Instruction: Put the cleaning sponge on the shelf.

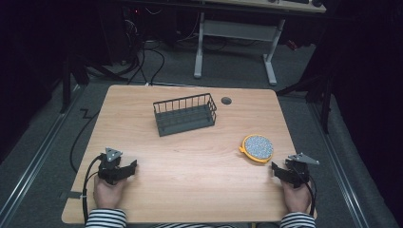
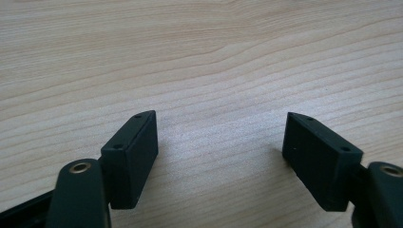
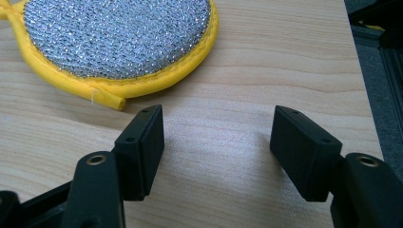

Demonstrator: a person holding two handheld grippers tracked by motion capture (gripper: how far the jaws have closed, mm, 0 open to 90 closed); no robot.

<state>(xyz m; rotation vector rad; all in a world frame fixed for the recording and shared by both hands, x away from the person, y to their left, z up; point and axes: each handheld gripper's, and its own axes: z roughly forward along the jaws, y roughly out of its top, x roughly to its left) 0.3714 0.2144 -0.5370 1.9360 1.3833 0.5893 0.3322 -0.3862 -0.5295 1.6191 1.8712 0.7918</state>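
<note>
Both the left tool (image 1: 124, 169) at lower left and the right tool (image 1: 280, 172) at lower right are released, the right one near the yellow scrubber (image 1: 257, 148) on the counter (image 1: 190, 156).

The place looks like a lab or a recording room made for tests, not a home. The wooden table (image 1: 190, 156) stands alone in a dark room, and black curtains (image 1: 370, 71) close the sides. The floor is grey carpet (image 1: 228, 66), and loose black cables (image 1: 142, 61) lie on it behind the table. Metal rails (image 1: 33, 156) run along the floor on both sides. Farther back stands an office desk with white legs (image 1: 271, 47).
</note>
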